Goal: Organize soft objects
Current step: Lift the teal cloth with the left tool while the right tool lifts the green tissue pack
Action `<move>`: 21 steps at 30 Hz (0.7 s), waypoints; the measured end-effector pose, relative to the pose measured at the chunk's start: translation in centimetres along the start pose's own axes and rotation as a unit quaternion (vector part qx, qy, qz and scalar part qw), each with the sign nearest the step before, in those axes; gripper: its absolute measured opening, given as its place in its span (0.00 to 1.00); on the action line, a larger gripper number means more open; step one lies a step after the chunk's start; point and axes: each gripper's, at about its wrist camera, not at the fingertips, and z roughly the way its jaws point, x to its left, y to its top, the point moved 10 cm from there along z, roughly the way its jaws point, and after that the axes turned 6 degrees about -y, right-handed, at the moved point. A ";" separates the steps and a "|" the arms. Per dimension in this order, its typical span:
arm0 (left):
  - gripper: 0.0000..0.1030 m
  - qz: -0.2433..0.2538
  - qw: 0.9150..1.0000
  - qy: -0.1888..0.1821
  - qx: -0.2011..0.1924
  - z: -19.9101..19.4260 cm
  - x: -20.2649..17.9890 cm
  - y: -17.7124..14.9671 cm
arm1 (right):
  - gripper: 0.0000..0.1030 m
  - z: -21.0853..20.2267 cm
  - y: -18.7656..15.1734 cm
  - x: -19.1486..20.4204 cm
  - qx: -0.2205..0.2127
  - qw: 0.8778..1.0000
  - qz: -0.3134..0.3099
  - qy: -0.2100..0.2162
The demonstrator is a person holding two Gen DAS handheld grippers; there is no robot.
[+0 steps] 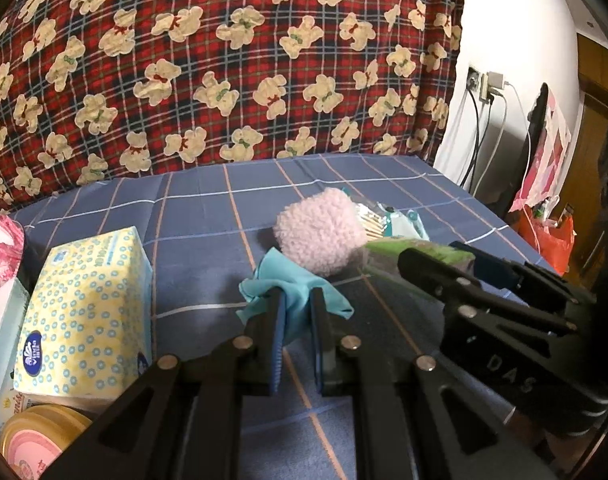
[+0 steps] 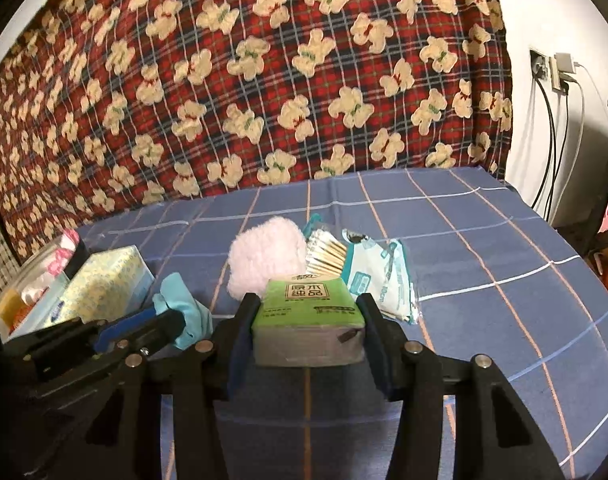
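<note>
The right gripper (image 2: 308,320) clamps a green tissue pack (image 2: 308,322) between its pads, lifted above the blue checked cloth (image 2: 484,264). At left, the left gripper (image 2: 171,322) pinches a teal cloth (image 2: 179,312). Farther off lie a pink puff (image 2: 265,258), cotton swabs (image 2: 324,258) and a wipes packet (image 2: 380,276).

Round tin (image 1: 43,436) cut off by the frame's lower left edge. Pink fluffy ball (image 2: 265,258) hides part of cotton swab pack (image 2: 324,258). Label text on wipes packet (image 2: 378,276) too small to read.
</note>
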 end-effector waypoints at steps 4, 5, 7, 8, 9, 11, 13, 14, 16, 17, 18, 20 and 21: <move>0.09 -0.001 1.000 0.001 -0.004 -0.3 0.2 0.1 | 0.51 -0.8 0.4 -0.2 -0.021 1.000 0.010 -0.002; 0.09 -0.001 1.000 0.002 -0.005 -0.3 0.2 0.1 | 0.51 -0.9 0.5 -0.3 -0.026 1.000 0.014 -0.003; 0.09 -0.002 1.000 0.003 -0.008 -0.5 0.2 0.2 | 0.51 -1.3 0.6 -0.5 -0.035 0.999 0.021 -0.003; 0.09 -0.001 1.000 0.005 -0.011 -0.6 0.2 0.2 | 0.51 -1.4 0.7 -0.6 -0.039 0.999 0.023 -0.003; 0.09 0.001 1.000 0.006 -0.013 -0.7 0.2 0.3 | 0.51 -1.6 0.8 -0.6 -0.043 0.999 0.025 -0.004; 0.09 0.002 1.000 0.012 -0.020 -1.0 0.2 0.4 | 0.51 -2.0 0.9 -0.7 -0.052 0.998 0.031 -0.005; 0.09 0.006 0.999 0.017 -0.028 -1.4 0.2 0.5 | 0.51 -2.2 1.0 -0.7 -0.057 0.998 0.037 -0.002; 0.09 0.007 0.999 0.020 -0.032 -1.6 0.2 0.6 | 0.51 -2.2 1.0 -0.6 -0.057 0.998 0.039 0.000; 0.09 0.010 0.999 0.025 -0.038 -1.9 0.3 0.7 | 0.51 -2.1 1.0 -0.2 -0.056 0.998 0.040 0.004; 0.09 0.010 0.999 0.026 -0.040 -2.0 0.3 0.7 | 0.51 -2.1 1.0 0.0 -0.057 0.998 0.039 0.004; 0.09 0.010 0.999 0.027 -0.041 -2.1 0.4 0.7 | 0.51 -2.2 1.0 0.1 -0.058 0.998 0.037 0.005; 0.09 0.009 0.999 0.029 -0.042 -2.2 0.6 0.7 | 0.51 -2.3 1.1 0.4 -0.063 0.997 0.034 0.004; 0.09 0.008 0.999 0.029 -0.043 -2.2 0.7 0.7 | 0.51 -2.4 1.1 0.5 -0.066 0.997 0.035 0.004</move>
